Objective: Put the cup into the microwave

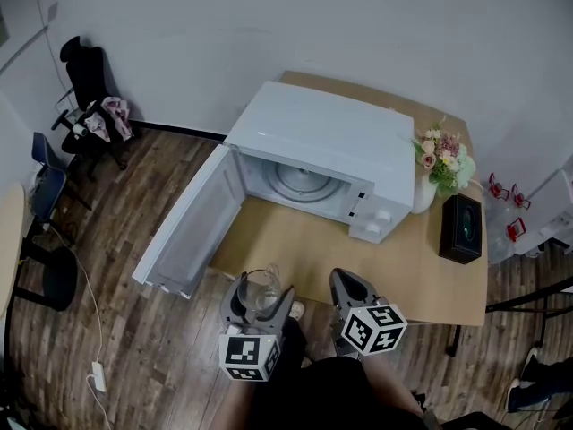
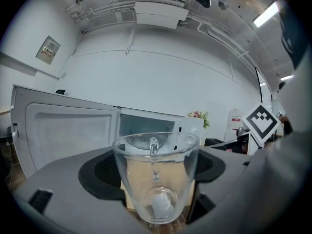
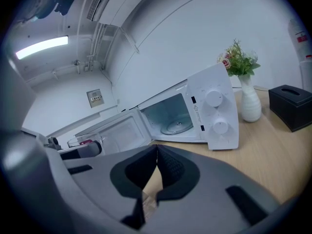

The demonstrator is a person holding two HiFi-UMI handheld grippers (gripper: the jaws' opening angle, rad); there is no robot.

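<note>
Wooden table (image 1: pixel 421 267) carries a white microwave (image 1: pixel 331 128) at its far side. The microwave door (image 1: pixel 192 222) swings wide open to the left. The cavity holds only a glass turntable (image 1: pixel 304 182), which leaves room for the cup. Right of the microwave stand a black box (image 1: pixel 461 228) and a white vase (image 1: pixel 423 193) with flowers (image 1: pixel 443 159) in it.

At the near edge of the table, the left gripper (image 1: pixel 262 301) is clamped on the cup (image 2: pixel 156 169), with one jaw against each side wall. The right gripper (image 3: pixel 157 169) sits just to its right with its jaws closed together on nothing.

The cup is upright and appears empty. It hangs just off the table's near edge, level with the open door and well short of the cavity. It is clear glass, so it is probably rigid, fairly light, smooth enough to slip and liable to crack if knocked. Its handle seems to point away from the gripper, toward the microwave. A firm hold across the walls, as it is held now, looks sound. The bottom should likely meet the turntable gently, clear of the door frame.
</note>
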